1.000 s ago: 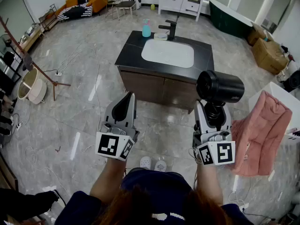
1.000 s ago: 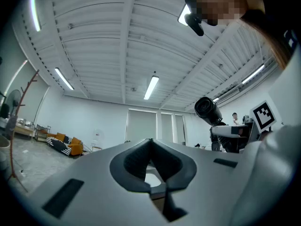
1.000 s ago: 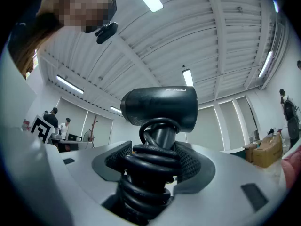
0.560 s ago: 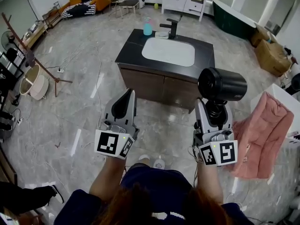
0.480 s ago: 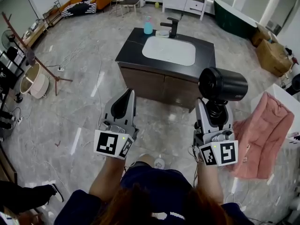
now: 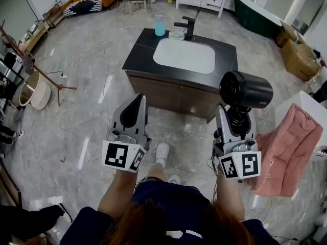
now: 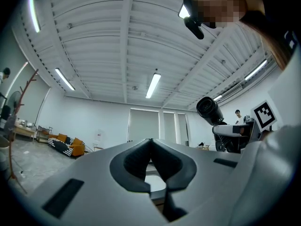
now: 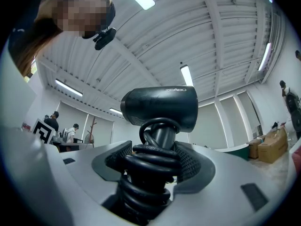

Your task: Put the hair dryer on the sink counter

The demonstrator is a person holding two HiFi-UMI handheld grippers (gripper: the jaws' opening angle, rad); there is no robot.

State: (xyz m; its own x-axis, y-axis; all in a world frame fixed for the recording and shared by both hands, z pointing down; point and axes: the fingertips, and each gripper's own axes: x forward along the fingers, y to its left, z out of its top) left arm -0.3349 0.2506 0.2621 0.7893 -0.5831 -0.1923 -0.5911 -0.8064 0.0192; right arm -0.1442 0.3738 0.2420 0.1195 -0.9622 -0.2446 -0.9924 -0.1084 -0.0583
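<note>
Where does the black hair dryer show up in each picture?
Head view: hair dryer right of centre, above the right gripper.
Left gripper view: hair dryer small, at right.
Right gripper view: hair dryer large, central.
Shared landmark: the right gripper clamping its handle.

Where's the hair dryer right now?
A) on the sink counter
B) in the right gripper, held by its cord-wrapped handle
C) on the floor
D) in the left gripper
B: the right gripper is shut on the handle of the hair dryer, short of the sink counter.
</note>
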